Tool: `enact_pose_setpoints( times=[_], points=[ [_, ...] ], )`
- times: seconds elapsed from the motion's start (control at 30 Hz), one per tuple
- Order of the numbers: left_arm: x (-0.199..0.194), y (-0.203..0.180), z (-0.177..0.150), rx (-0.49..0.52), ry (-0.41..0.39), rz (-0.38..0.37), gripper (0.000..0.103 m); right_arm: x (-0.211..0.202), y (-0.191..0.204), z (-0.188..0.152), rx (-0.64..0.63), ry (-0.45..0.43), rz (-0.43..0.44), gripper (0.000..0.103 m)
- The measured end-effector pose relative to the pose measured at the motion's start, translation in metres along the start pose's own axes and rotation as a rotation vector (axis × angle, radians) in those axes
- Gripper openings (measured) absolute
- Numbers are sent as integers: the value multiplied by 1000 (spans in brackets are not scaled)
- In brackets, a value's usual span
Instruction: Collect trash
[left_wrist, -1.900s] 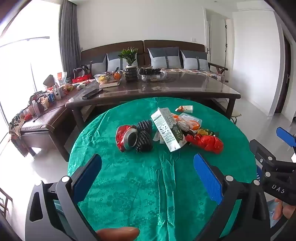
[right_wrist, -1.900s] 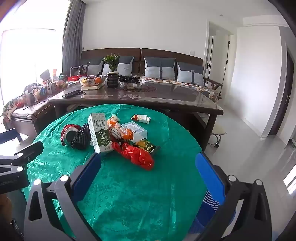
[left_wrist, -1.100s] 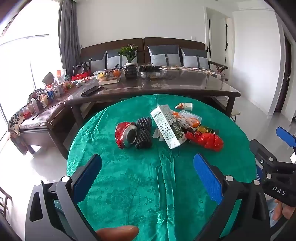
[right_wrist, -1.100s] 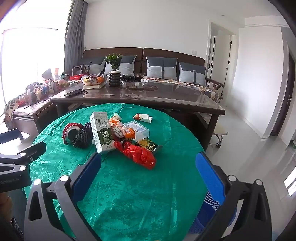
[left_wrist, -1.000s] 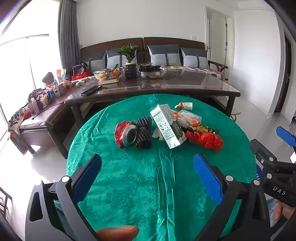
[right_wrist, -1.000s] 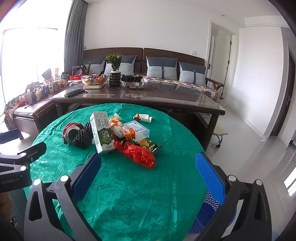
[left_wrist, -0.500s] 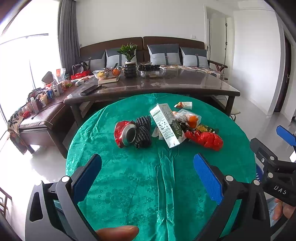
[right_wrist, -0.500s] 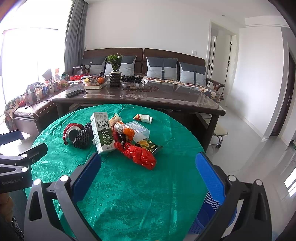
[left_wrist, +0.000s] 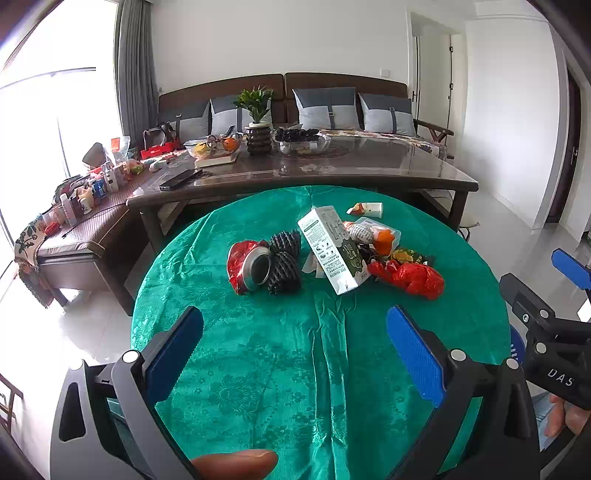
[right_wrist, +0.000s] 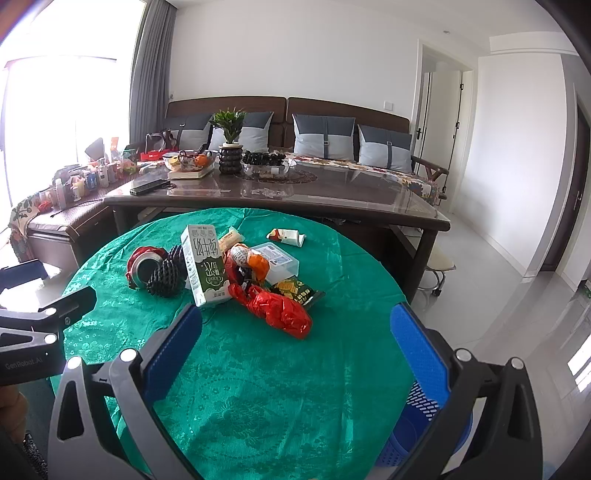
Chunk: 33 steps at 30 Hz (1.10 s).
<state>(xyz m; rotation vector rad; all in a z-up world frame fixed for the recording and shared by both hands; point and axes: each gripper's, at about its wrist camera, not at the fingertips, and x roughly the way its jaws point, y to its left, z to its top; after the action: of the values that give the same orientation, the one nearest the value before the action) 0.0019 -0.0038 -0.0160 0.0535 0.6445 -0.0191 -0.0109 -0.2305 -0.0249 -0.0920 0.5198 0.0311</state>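
Observation:
Trash lies in a heap on a round table under a green cloth (left_wrist: 280, 369) (right_wrist: 280, 387). In the heap are a white and green milk carton (left_wrist: 334, 249) (right_wrist: 204, 264), a crushed red can (left_wrist: 247, 266) (right_wrist: 142, 267), two black ridged pieces (left_wrist: 284, 260) (right_wrist: 166, 278), a crumpled red bag (left_wrist: 412, 278) (right_wrist: 282, 310), a clear plastic box (right_wrist: 279, 260) and a small tube (left_wrist: 365, 209) (right_wrist: 287, 236). My left gripper (left_wrist: 295, 354) and right gripper (right_wrist: 295, 347) hang open over the near side of the table, well short of the heap, with nothing between the fingers.
A blue perforated basket (right_wrist: 424, 432) stands on the floor at the table's right side. Behind the round table is a long dark table (left_wrist: 369, 166) with a plant pot, bowls and a phone. A cluttered low bench (left_wrist: 74, 229) is at the left, a sofa behind.
Both views have crept slightly toward the heap over the last two seconds. The trash has not moved and both grippers have stayed open.

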Motion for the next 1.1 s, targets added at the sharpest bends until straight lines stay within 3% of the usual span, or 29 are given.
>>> enact_pose_setpoints(
  times=[1.1],
  points=[
    [1,0,-3,0,5,1,99,-1,1,0,1,-1,1,98]
  ],
)
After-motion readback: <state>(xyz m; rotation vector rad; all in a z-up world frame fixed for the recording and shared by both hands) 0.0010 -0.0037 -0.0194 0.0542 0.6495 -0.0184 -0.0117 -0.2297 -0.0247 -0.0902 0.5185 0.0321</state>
